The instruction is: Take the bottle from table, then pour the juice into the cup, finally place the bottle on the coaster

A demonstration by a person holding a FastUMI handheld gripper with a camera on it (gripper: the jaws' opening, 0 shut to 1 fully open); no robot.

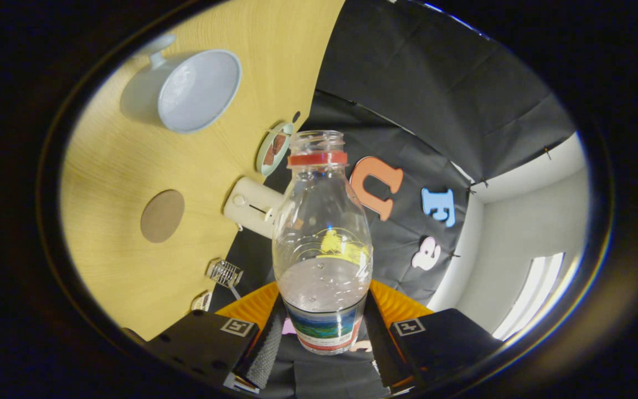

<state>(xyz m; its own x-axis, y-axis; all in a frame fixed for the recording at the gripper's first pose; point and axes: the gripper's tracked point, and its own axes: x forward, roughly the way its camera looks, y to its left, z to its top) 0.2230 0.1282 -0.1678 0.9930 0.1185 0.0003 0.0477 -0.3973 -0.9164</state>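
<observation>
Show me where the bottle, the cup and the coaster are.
bottle point(322, 221), gripper view, clear body, gripped between the fingers.
cup point(200, 91), gripper view, inside of the bowl.
coaster point(162, 216), gripper view, middle of the disc.

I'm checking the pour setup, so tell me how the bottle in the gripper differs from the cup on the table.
The bottle is clear plastic with a narrow neck; the cup is opaque pale blue-grey with a wide mouth. The bottle sits clamped between the gripper fingers; the cup rests on the wooden table, well beyond them. The bottle holds some liquid; the cup looks empty. Both are open-topped.

The bottle point(322, 238) label's print is too small to read.
</observation>
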